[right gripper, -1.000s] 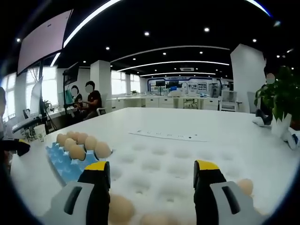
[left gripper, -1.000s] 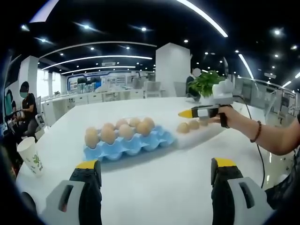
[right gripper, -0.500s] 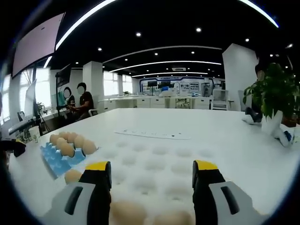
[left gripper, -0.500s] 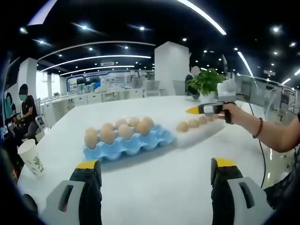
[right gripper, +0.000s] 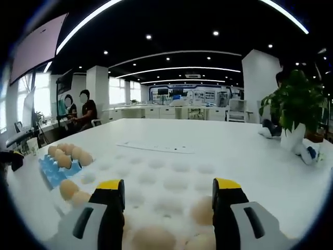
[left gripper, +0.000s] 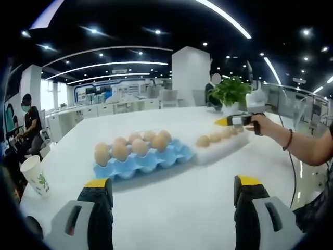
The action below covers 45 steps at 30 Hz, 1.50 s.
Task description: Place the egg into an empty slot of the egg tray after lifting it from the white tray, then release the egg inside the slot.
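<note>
1. Looking along the left gripper (left gripper: 173, 208), its two grey jaws with yellow tips stand wide apart with only bare white tabletop (left gripper: 171, 203) between them, so it's got hold of nothing.
2. Out past those jaws sits the blue egg tray (left gripper: 143, 160), a moulded thing with rounded cups and scalloped edges. Two rows of smooth tan eggs (left gripper: 132, 146) fill the cups I can see; can't tell from this angle whether any slot is free.
3. Touching the blue tray's right end is the white tray (left gripper: 221, 148), flat and matte, with a line of loose eggs (left gripper: 216, 136) along it.
4. The right gripper (left gripper: 235, 121) shows up in the left gripper view too, held in a person's hand (left gripper: 258, 125) above the far end of the white tray, yellow tip pointing left.
5. The right gripper view gives the close-up: the white tray (right gripper: 171, 179) is a grid of shallow round dimples, mostly unfilled. A few eggs sit near the bottom, one just inside the right jaw (right gripper: 202, 209), another low between the jaws (right gripper: 152, 238).
6. The right gripper's (right gripper: 167, 208) jaws are spread wide and aren't squeezing any egg.
7. The blue tray (right gripper: 54, 172) is off to the left there, and a potted green plant (right gripper: 294, 112) stands on the right.
</note>
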Each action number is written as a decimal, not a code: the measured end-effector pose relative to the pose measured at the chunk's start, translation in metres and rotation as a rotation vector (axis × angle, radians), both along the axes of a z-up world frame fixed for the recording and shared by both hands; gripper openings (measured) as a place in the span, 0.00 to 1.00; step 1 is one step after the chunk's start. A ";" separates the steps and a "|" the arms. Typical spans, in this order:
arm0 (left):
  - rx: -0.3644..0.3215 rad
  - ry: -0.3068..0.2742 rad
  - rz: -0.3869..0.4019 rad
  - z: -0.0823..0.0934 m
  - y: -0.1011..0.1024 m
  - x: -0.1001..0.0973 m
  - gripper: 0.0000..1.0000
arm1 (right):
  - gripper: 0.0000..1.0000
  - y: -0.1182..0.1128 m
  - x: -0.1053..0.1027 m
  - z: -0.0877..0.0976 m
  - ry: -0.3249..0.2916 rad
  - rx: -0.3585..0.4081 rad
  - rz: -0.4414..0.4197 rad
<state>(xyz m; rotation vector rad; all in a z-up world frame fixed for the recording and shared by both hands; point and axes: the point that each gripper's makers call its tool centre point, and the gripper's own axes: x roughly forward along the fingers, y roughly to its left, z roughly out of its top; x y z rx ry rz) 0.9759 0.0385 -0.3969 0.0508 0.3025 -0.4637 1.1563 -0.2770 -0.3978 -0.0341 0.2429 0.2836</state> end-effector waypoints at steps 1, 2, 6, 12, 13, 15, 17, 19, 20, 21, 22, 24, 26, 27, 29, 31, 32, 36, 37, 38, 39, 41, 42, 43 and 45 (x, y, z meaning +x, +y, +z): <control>0.000 -0.001 0.000 0.000 0.000 0.000 0.99 | 0.70 -0.002 0.000 0.000 0.001 0.000 -0.004; 0.000 -0.001 -0.001 0.000 0.000 0.000 0.99 | 0.70 -0.005 0.000 0.000 0.002 -0.003 -0.009; -0.003 -0.003 0.002 0.001 -0.001 0.001 0.98 | 0.69 -0.016 0.002 0.002 0.001 0.001 -0.020; 0.000 -0.005 0.002 0.002 0.000 0.001 0.98 | 0.63 -0.029 0.004 -0.004 0.018 0.010 -0.030; 0.000 -0.005 0.002 0.002 0.000 0.001 0.98 | 0.61 -0.032 0.004 -0.007 0.025 0.004 -0.026; 0.002 -0.003 0.003 0.001 0.001 0.000 0.98 | 0.58 -0.036 0.005 -0.010 0.038 -0.001 -0.032; 0.001 0.000 0.005 0.000 0.001 -0.001 0.98 | 0.55 -0.040 0.005 -0.013 0.047 0.006 -0.036; -0.003 -0.003 0.007 0.001 0.002 -0.001 0.98 | 0.51 -0.043 0.005 -0.017 0.057 0.020 -0.047; -0.003 -0.003 0.009 0.000 0.003 -0.001 0.98 | 0.49 -0.042 0.004 -0.020 0.067 0.019 -0.044; -0.003 -0.003 0.009 0.000 0.003 -0.001 0.98 | 0.47 -0.042 0.003 -0.021 0.073 0.017 -0.045; -0.001 -0.003 0.008 0.000 0.003 -0.001 0.98 | 0.45 -0.042 0.004 -0.021 0.071 0.027 -0.050; -0.002 -0.001 0.007 0.000 0.004 0.000 0.98 | 0.42 -0.042 0.004 -0.022 0.082 0.024 -0.052; -0.007 -0.005 0.010 0.001 0.004 0.000 0.98 | 0.35 -0.047 0.003 -0.030 0.113 -0.035 -0.068; -0.010 -0.009 0.009 0.002 0.004 0.000 0.98 | 0.34 -0.047 0.005 -0.033 0.119 -0.036 -0.071; -0.013 -0.013 0.006 0.003 0.003 0.000 0.97 | 0.33 -0.047 0.005 -0.032 0.109 -0.041 -0.073; -0.011 -0.013 0.006 0.003 0.003 -0.001 0.97 | 0.33 -0.047 0.005 -0.032 0.109 -0.041 -0.077; -0.009 -0.011 0.007 0.002 0.003 -0.001 0.97 | 0.33 -0.047 0.006 -0.032 0.106 -0.043 -0.078; -0.007 -0.008 0.009 0.001 0.004 -0.001 0.97 | 0.33 -0.048 0.006 -0.032 0.095 -0.050 -0.080; -0.007 -0.009 0.011 0.001 0.005 -0.001 0.97 | 0.33 -0.048 0.006 -0.032 0.095 -0.049 -0.082; -0.008 -0.011 0.014 0.002 0.006 -0.001 0.97 | 0.33 -0.049 0.006 -0.032 0.096 -0.048 -0.083; -0.007 -0.012 0.015 0.002 0.006 -0.001 0.97 | 0.33 -0.049 0.006 -0.032 0.096 -0.047 -0.084; -0.005 -0.015 0.020 0.003 0.008 -0.001 0.97 | 0.33 -0.049 0.005 -0.032 0.093 -0.040 -0.085; -0.002 -0.016 0.021 0.003 0.008 0.000 0.97 | 0.32 -0.049 0.005 -0.032 0.091 -0.037 -0.087; 0.000 -0.015 0.021 0.004 0.009 0.000 0.97 | 0.32 -0.050 0.005 -0.031 0.090 -0.037 -0.087; 0.001 -0.016 0.022 0.004 0.009 -0.001 0.97 | 0.31 -0.050 0.005 -0.031 0.089 -0.031 -0.092</control>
